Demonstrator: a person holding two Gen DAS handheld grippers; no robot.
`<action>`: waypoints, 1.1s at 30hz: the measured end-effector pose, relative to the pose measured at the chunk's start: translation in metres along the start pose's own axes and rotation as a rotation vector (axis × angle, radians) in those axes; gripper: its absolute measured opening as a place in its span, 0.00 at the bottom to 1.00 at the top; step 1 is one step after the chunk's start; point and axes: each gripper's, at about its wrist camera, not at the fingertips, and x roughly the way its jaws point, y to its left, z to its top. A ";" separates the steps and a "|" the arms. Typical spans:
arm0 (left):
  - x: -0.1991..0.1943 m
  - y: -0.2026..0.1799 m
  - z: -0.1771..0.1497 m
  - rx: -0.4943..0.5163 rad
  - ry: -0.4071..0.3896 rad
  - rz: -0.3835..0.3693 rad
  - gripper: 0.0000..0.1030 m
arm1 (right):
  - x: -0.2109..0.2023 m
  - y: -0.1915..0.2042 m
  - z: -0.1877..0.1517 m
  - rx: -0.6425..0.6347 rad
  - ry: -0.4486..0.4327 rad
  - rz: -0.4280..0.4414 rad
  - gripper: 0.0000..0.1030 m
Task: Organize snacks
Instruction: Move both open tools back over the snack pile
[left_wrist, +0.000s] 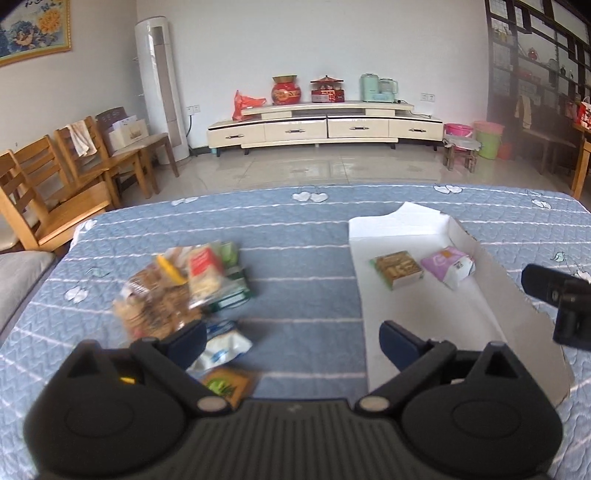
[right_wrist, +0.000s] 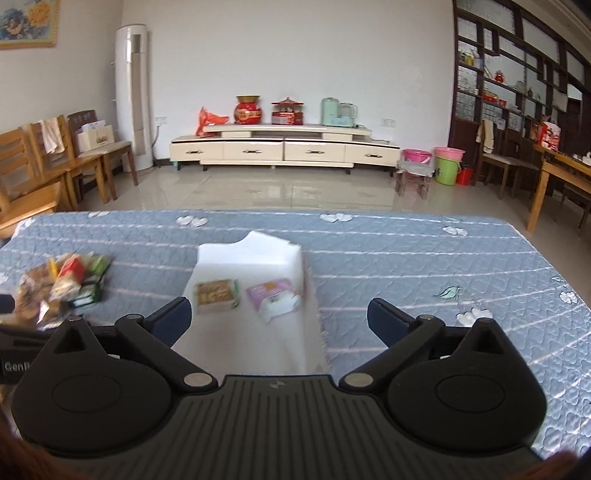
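Both grippers empty over the quilted table, two snacks in the tray.

The left gripper (left_wrist: 293, 341) and right gripper (right_wrist: 279, 319) each hold their fingers spread wide, nothing between them. A green biscuit pack (right_wrist: 216, 293) and a purple packet (right_wrist: 275, 297) lie side by side in the white cardboard tray (right_wrist: 229, 254) (purple at 3 o'clock of green); the loose snack pile (left_wrist: 184, 288) sits well apart at 9 o'clock.

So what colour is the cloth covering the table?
The cloth is blue, quilted, with thin white stripes and small white heart shapes; the right wrist view shows it best.
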 end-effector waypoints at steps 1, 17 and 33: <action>-0.002 0.003 -0.002 -0.003 -0.001 0.005 0.96 | -0.003 0.002 -0.002 -0.002 -0.001 0.002 1.00; -0.020 0.047 -0.026 -0.024 -0.019 0.059 0.97 | -0.010 0.053 -0.015 -0.065 0.021 0.095 1.00; -0.023 0.098 -0.043 -0.080 -0.004 0.136 0.97 | -0.005 0.115 -0.022 -0.138 0.039 0.208 1.00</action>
